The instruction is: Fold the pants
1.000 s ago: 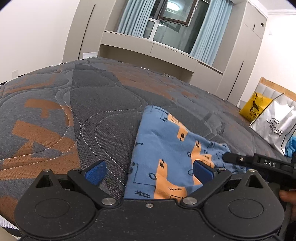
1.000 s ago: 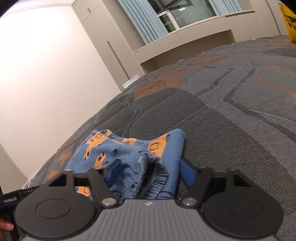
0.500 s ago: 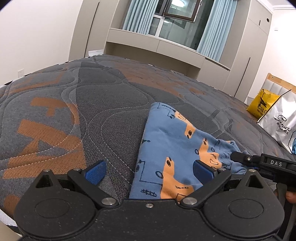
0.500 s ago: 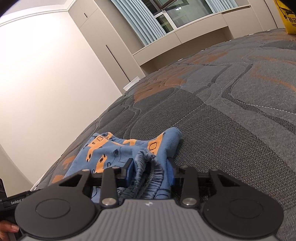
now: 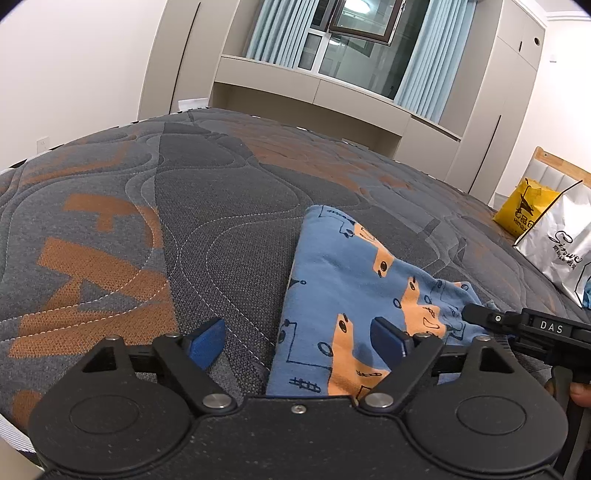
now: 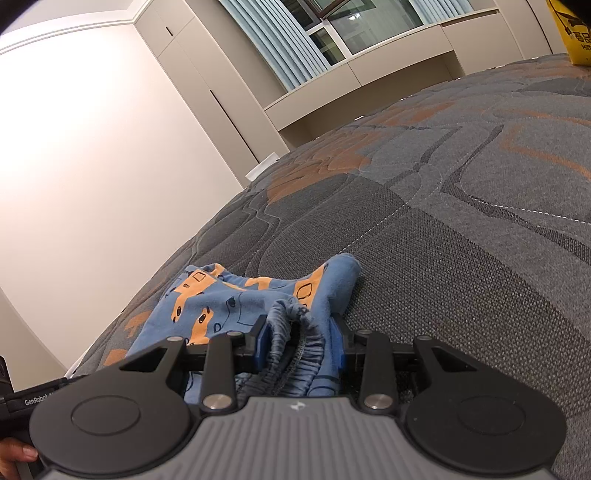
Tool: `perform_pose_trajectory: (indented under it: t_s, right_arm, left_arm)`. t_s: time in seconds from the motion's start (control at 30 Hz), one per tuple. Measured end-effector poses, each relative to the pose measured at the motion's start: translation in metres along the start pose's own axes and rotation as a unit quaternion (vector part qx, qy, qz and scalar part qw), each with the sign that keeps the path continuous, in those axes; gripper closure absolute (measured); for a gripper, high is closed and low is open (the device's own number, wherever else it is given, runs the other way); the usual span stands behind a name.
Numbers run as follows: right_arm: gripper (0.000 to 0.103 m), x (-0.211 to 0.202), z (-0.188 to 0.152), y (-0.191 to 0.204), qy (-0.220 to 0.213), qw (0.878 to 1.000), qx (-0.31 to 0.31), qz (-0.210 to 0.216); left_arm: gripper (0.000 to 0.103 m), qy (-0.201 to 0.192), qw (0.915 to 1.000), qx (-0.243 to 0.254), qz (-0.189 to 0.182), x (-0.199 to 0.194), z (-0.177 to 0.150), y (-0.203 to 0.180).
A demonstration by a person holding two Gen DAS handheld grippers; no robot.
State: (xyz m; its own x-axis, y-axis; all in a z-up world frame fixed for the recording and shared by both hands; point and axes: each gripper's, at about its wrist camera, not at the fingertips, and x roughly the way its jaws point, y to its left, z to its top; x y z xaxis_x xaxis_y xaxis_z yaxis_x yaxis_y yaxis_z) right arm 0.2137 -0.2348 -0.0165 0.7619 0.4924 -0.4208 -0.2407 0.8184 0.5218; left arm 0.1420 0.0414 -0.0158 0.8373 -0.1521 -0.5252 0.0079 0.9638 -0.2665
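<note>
Small blue pants (image 5: 347, 288) with orange prints lie on the grey and orange quilted mattress (image 5: 221, 221). In the left wrist view my left gripper (image 5: 295, 341) straddles the pants' left edge. Its jaws are closing, and the blue pads stand apart from the cloth, one over the mattress and one over the fabric. In the right wrist view my right gripper (image 6: 300, 349) is shut on the bunched elastic waistband (image 6: 295, 332) of the pants (image 6: 221, 299). The right gripper's black body (image 5: 532, 326) shows at the right edge of the left wrist view, at the far side of the pants.
A yellow bag (image 5: 521, 214) and a white shopping bag (image 5: 565, 243) stand at the mattress's right side. Beige cabinets (image 5: 295, 88) and a curtained window (image 5: 354, 33) line the far wall. A hand (image 6: 14, 456) holds the other gripper's handle at lower left.
The right gripper's jaws closed onto the waistband, bunching it. The left gripper's jaws narrowed slightly around the pants' edge. Neither hand shifted noticeably.
</note>
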Motion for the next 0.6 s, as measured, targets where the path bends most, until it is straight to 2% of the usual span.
perform_pose_trajectory:
  t_s: [0.17, 0.33, 0.4, 0.6]
  right_arm:
    - [0.066, 0.0001, -0.0003, -0.0002, 0.000, 1.000, 0.002, 0.001]
    - [0.066, 0.0005, -0.0003, -0.0001, 0.000, 1.000, 0.002, 0.000]
    - [0.066, 0.0004, -0.0003, 0.0000, 0.000, 1.000, 0.002, 0.000]
    - [0.069, 0.0002, -0.0010, 0.0017, -0.002, 1.000, -0.002, -0.003]
  left_arm:
    - [0.028, 0.001, 1.0000, -0.003, -0.002, -0.0013, 0.0006, 0.0015]
    - [0.056, 0.015, 0.9996, -0.014, -0.019, 0.0013, -0.0001, 0.0032]
    - [0.061, 0.018, 0.9992, -0.020, -0.028, 0.0028, -0.0006, 0.0018]
    - [0.072, 0.013, 0.9996, -0.011, -0.022, 0.0025, -0.0002, -0.0058]
